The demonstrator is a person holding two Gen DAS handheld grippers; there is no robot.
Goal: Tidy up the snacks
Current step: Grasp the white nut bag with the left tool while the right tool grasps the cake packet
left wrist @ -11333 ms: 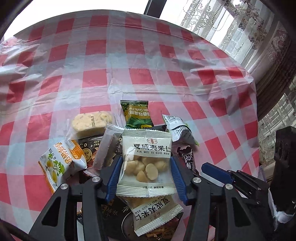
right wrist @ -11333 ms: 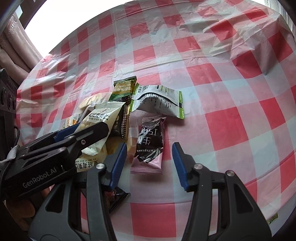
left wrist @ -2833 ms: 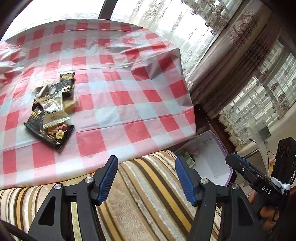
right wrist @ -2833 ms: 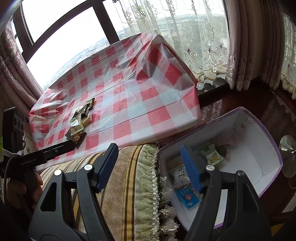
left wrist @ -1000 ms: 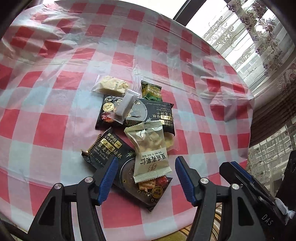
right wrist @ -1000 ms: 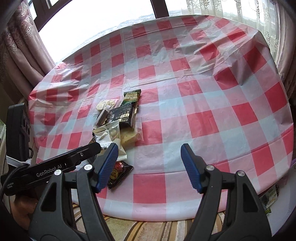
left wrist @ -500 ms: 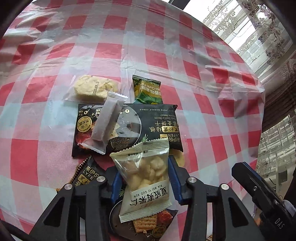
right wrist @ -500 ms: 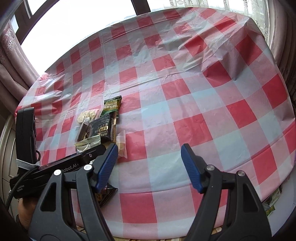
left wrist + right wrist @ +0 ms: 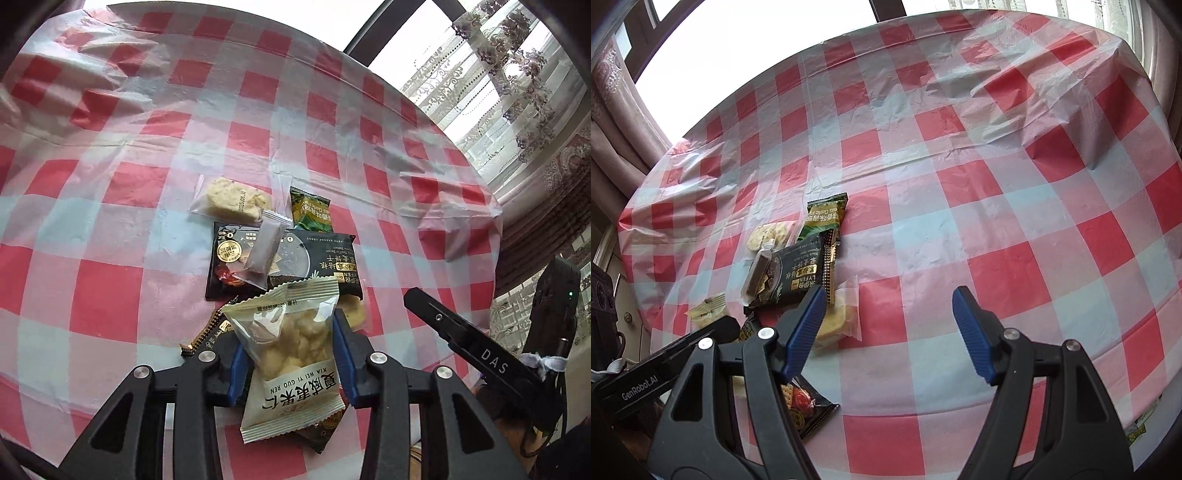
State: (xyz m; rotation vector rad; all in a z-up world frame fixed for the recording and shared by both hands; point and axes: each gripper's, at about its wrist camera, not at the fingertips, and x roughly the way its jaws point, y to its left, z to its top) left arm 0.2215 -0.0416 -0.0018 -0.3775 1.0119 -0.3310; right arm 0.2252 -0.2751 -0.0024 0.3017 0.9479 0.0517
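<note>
Your left hand-held gripper (image 9: 291, 356) has just closed onto the nut packet (image 9: 291, 354) atop the snack pile on the counter (image 9: 110, 221), while your right hand-held gripper (image 9: 888, 332) hangs apart and empty; the slick, puffy packet could slip out when lifted.

**A home sitting room, with the table set by the window**

You are working in a domestic room. Note the red-and-white checked plastic tablecloth (image 9: 960, 184), creased and draped over the table's edges, as you would find in a household. Behind it you see a dark-framed window (image 9: 882, 7) letting in bright daylight. Sheer lace curtains (image 9: 517, 74) with a floral pattern hang to your right, beside heavier patterned drapes (image 9: 554, 206); another heavy curtain (image 9: 617, 122) hangs at the left. Small retail snack packets (image 9: 280, 254) lie loosely heaped on the cloth, household fare.
</note>
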